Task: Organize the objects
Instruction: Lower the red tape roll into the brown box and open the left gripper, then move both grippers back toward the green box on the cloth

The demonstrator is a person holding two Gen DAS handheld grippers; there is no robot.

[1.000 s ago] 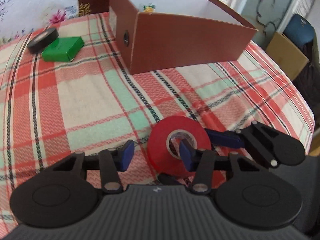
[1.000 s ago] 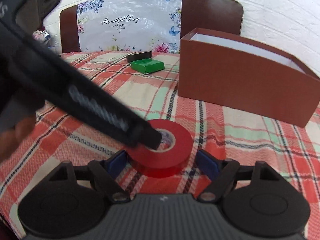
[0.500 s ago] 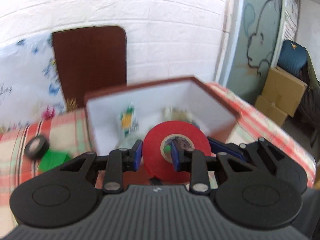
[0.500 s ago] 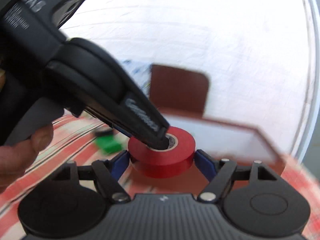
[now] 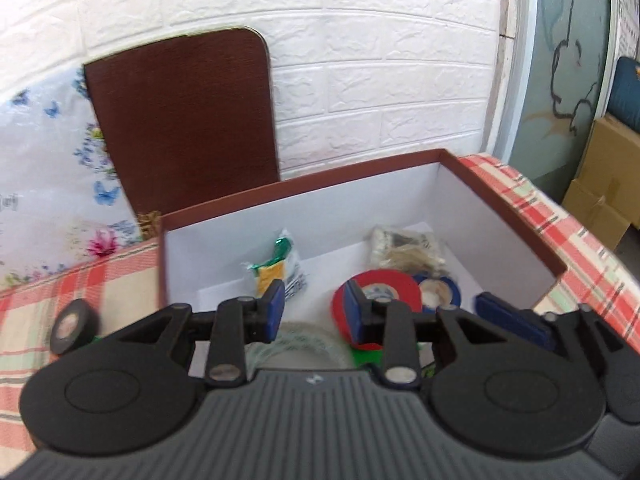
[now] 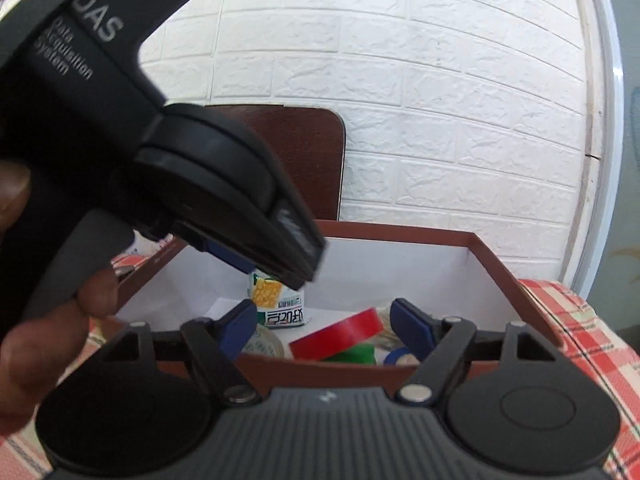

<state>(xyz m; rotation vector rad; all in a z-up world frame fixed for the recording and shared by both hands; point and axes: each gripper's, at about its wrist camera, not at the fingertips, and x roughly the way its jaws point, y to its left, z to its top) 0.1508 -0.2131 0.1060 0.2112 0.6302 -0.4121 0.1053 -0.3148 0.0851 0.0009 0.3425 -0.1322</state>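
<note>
The red tape roll (image 5: pixel 390 286) lies tilted inside the brown box (image 5: pixel 516 220), free of both grippers; in the right wrist view the red roll (image 6: pixel 340 338) rests on a green roll (image 6: pixel 356 354). My left gripper (image 5: pixel 316 312) is open above the box, its fingers apart and empty. My right gripper (image 6: pixel 324 326) is open at the box's near wall (image 6: pixel 320 372), empty. The left gripper's body (image 6: pixel 160 152) fills the upper left of the right wrist view.
In the box lie a blue tape roll (image 5: pixel 438 292), a snack packet (image 6: pixel 276 304), a clear bag (image 5: pixel 404 248) and a pale tape roll (image 5: pixel 296 346). A black tape roll (image 5: pixel 74 326) sits on the plaid cloth (image 5: pixel 560 232) left of the box. A chair back (image 5: pixel 184 120) stands behind.
Both grippers carried the red tape roll from the cloth up over the box. Both have opened and the roll has dropped into the box.
</note>
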